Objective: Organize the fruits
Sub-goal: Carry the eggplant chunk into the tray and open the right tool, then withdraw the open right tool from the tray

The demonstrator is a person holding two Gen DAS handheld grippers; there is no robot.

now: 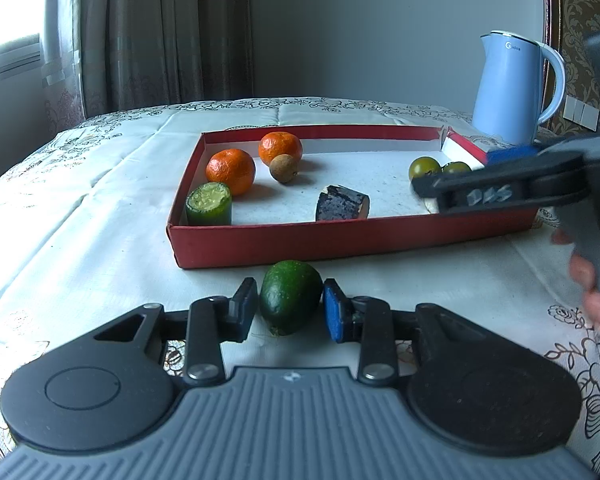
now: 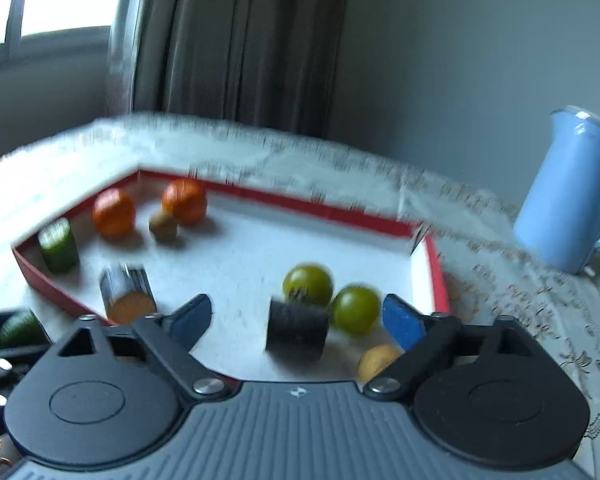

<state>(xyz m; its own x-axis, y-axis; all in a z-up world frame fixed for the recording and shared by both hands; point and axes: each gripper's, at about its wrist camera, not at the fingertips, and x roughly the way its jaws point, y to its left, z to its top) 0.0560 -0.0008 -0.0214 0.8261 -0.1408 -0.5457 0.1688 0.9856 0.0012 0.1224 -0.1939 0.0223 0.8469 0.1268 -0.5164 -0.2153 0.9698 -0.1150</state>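
Note:
A dark green avocado (image 1: 290,300) lies on the white tablecloth just in front of the red box (image 1: 340,240). My left gripper (image 1: 290,286) is shut on the avocado, a pad on each side. Inside the box are two tangerines (image 1: 231,171), a small brown fruit (image 1: 284,168), a green cucumber chunk (image 1: 209,204), a dark chunk with an orange cut face (image 1: 342,203) and two green tomatoes (image 2: 308,284). My right gripper (image 2: 298,308) stands open over the box's right end. A dark cylindrical piece (image 2: 296,334) sits between its fingers (image 2: 404,320), untouched. The right wrist view is blurred.
A light blue kettle (image 1: 512,88) stands behind the box's right corner. A small yellow piece (image 2: 376,360) lies near the right gripper's blue pad. A person's hand (image 1: 588,280) shows at the right edge. Curtains and a window are behind the table.

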